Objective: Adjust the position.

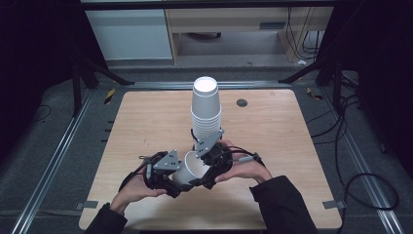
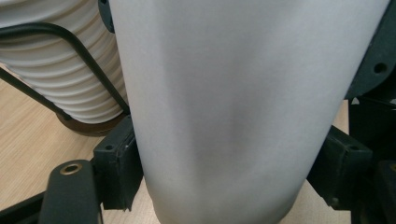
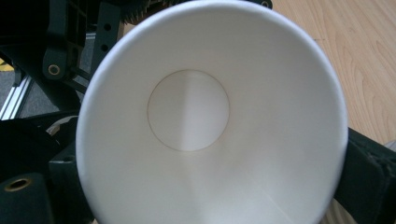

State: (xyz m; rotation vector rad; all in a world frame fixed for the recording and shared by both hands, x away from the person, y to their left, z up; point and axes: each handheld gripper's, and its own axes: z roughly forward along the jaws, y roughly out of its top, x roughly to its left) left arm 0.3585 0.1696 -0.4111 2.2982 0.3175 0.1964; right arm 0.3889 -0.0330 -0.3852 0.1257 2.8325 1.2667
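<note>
1. Paper cup (image 1: 187, 168), white, lies tipped on its side at lower centre of the high view, held between both grippers above the table (image 1: 146, 122).
2. Left gripper (image 1: 168, 178), lower left of centre: its black jaws pinch the cup's wall from either side, as the left gripper view shows (image 2: 233, 112).
3. Right gripper (image 1: 209, 163), just right of the cup: its jaws flank the cup's open mouth (image 3: 210, 121); whether they press on it cannot be told.
4. Stack of cups (image 1: 205, 109), upside down, stands at centre of the frame, just behind the grippers.
</note>
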